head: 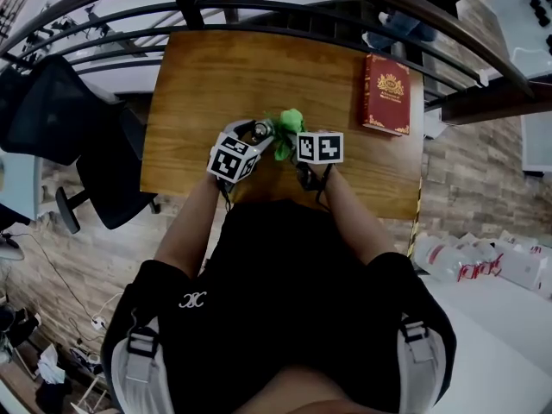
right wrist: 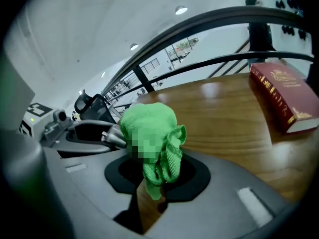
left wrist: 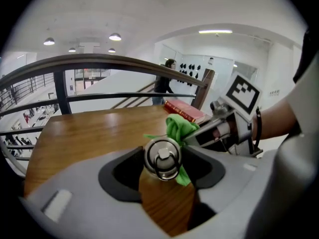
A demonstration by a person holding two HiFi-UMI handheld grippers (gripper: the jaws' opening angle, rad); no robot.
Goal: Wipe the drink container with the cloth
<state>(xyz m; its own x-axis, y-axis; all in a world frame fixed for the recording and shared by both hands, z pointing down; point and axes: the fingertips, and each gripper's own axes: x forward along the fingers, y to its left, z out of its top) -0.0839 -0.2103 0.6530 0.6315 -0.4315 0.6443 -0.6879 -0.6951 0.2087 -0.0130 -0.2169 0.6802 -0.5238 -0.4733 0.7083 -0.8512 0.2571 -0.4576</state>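
Observation:
My left gripper (left wrist: 163, 171) is shut on a steel drink container (left wrist: 162, 158), whose round cap with a ring faces the left gripper view. The same container (head: 261, 131) shows small in the head view, above the wooden table (head: 207, 84). A bunched green cloth (right wrist: 150, 136) is held in my right gripper (right wrist: 157, 176), which is shut on it. The cloth (head: 288, 133) presses against the container's right side, and a green fold (left wrist: 179, 128) shows behind the cap. The container's silver tip (right wrist: 115, 139) pokes out at the cloth's left. The two grippers (head: 235, 158) (head: 317, 149) sit side by side near the table's front.
A red hardback book (head: 386, 93) lies at the table's right side, also seen in the right gripper view (right wrist: 284, 96). A dark curved railing (head: 285, 11) runs behind the table. A black office chair (head: 60, 119) stands to the left.

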